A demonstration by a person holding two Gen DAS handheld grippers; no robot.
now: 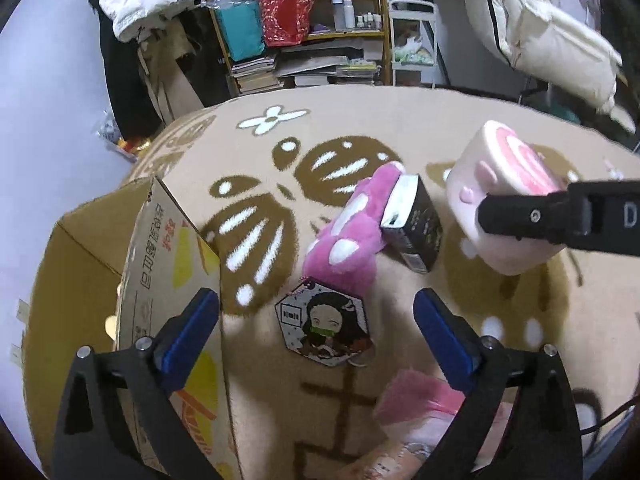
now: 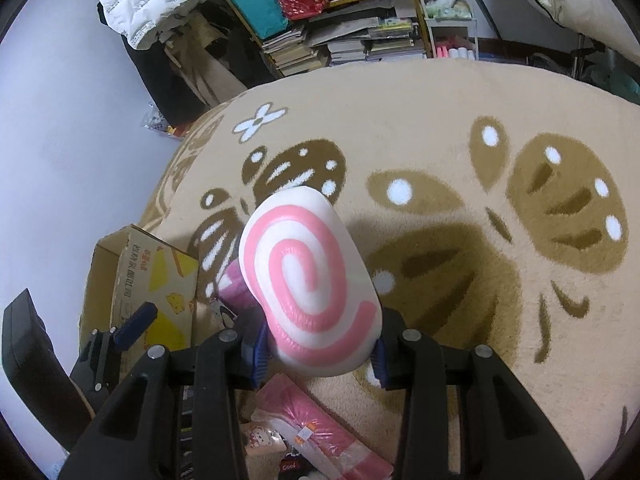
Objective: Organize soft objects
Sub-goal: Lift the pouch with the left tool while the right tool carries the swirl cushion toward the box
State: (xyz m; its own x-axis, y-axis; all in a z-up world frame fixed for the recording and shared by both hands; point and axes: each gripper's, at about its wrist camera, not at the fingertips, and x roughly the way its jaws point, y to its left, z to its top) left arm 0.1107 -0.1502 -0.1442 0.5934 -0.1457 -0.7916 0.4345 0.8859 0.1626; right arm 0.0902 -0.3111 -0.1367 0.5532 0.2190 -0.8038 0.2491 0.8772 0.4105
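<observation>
A tan plush blanket with brown butterfly patterns (image 1: 360,128) covers the whole work surface, its far edge running out against cluttered shelves. At its left edge stands an open brown cardboard box with yellow printing (image 1: 132,264); its inside is only partly visible and nothing can be made out in it. The white squishy roll cake with a pink spiral face (image 2: 312,276) is held above the blanket, squeezed on both sides by the blue pads of the right gripper (image 2: 318,354), whose fingers are closed onto it. Its lower part is hidden behind the fingers. In the left wrist view one black finger crosses in front of the cake. A pink-and-white plush toy (image 1: 352,232) lies on the blanket beside the box, touching a small black carton (image 1: 416,224); what the plush depicts is hard to tell. Just below it lies a hexagonal card with a cartoon girl (image 1: 324,328). The left gripper (image 1: 316,332) hangs wide open over this card, holding nothing. Pink wrapped packets (image 2: 316,428) sit at the bottom edge, cut off.
</observation>
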